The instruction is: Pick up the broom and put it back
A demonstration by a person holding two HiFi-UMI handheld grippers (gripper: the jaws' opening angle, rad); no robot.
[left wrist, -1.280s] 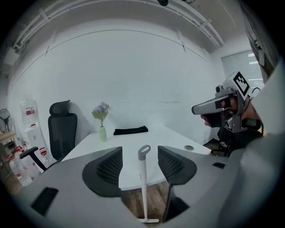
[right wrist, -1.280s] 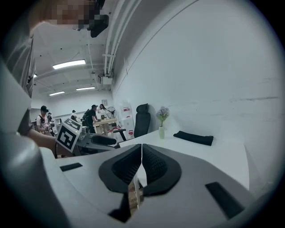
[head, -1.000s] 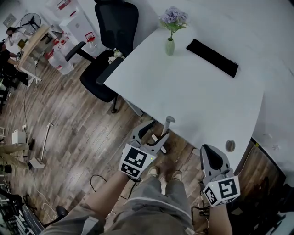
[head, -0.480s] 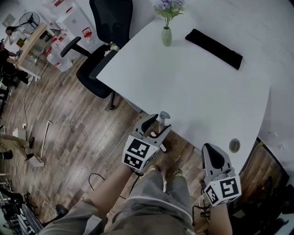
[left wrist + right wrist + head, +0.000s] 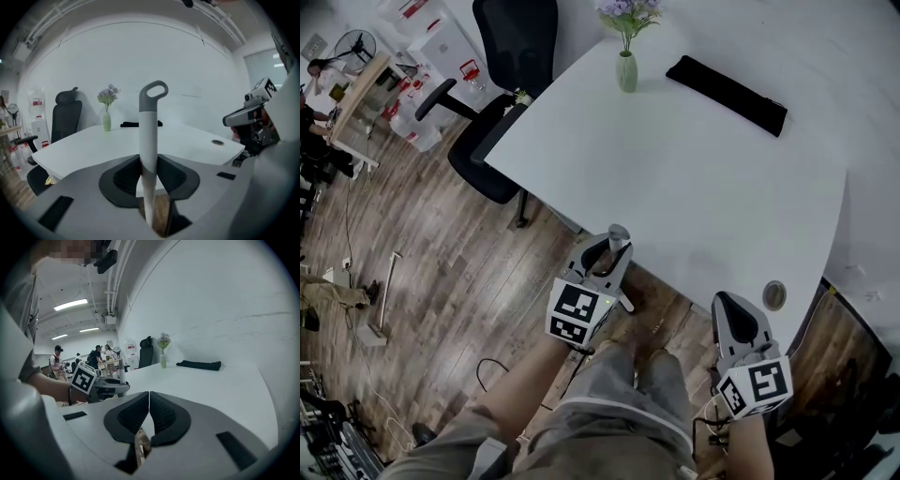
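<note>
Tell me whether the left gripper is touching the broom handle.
Touching. The left gripper view shows the left gripper closing on the white broom handle, both jaws flush against it with no gap on either side.

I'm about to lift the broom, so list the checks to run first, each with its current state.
1. Broom handle between the left gripper's pads: ok, centred.
2. Grip settled: not ok, jaws closing on it.
3. Handle upright: ok.
4. Right gripper free: ok, jaws together, empty.
5. Clear of the table edge: cannot tell, handle stands close by.
6. Broom head free: cannot tell, hidden.
</note>
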